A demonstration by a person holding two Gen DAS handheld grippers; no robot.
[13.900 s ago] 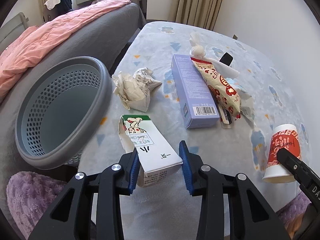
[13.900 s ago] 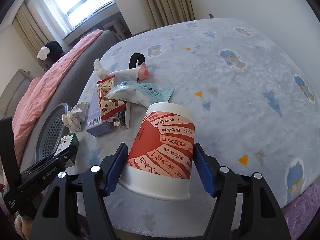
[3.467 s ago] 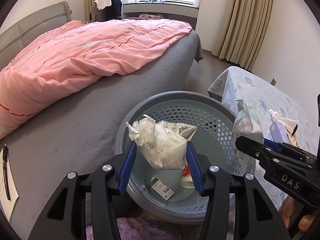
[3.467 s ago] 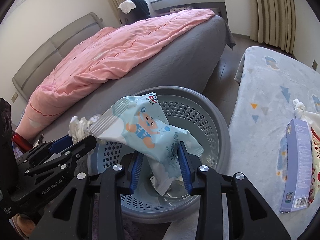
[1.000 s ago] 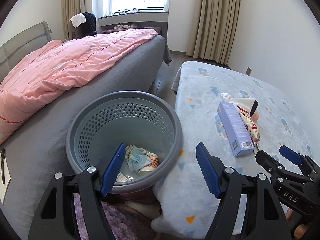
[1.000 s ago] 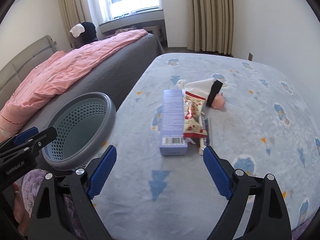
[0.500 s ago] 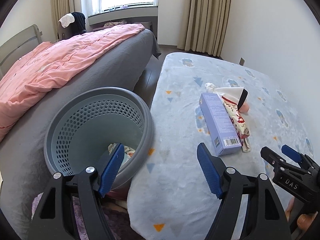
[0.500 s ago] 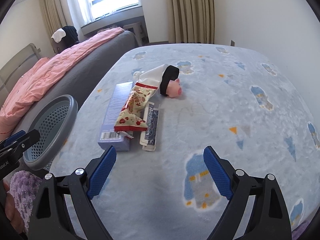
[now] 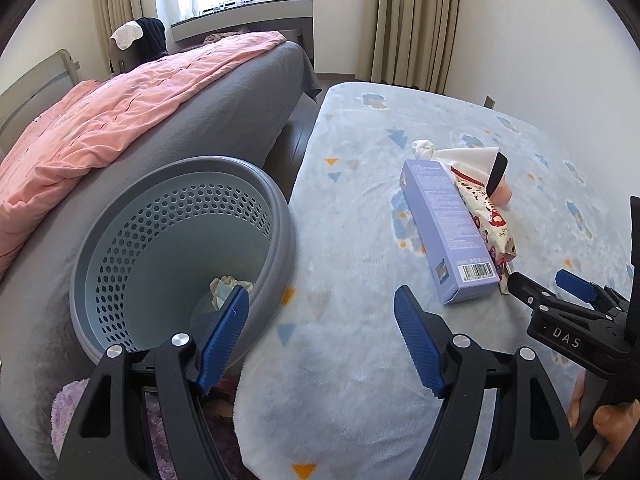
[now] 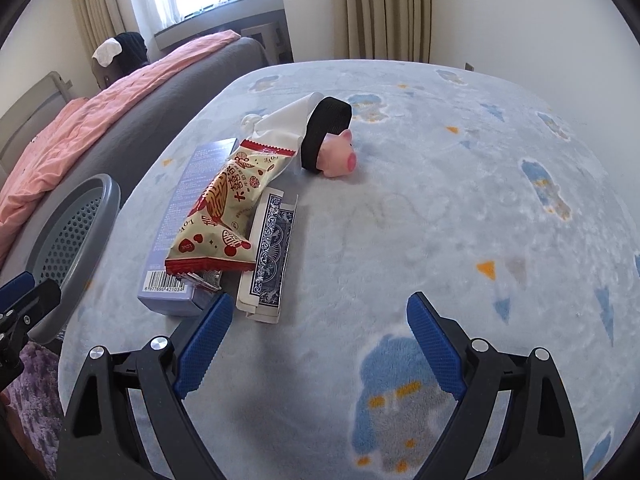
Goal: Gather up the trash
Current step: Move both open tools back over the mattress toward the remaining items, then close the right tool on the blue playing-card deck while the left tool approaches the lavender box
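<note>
A grey perforated basket (image 9: 280, 216) stands beside the table and holds crumpled trash (image 9: 226, 285). On the table lie a purple box (image 9: 448, 232), a red-and-cream snack bag (image 10: 228, 208) resting partly on it, a blue card pack (image 10: 272, 248) and a pink pig toy with a white cloth (image 10: 336, 156). My left gripper (image 9: 320, 340) is open and empty over the table edge by the basket. My right gripper (image 10: 316, 344) is open and empty, just in front of the card pack and the box (image 10: 180, 216).
The table carries a pale blue fleece cover (image 10: 460, 200) with cloud patterns. A bed with a pink quilt (image 9: 120, 112) lies left of the basket. A purple rug (image 9: 68, 404) is on the floor below. Walls and curtains stand behind the table.
Both grippers have moved from over the basket toward the table. The right gripper has come closer to the snack bag, card pack and box. Both stay open.
</note>
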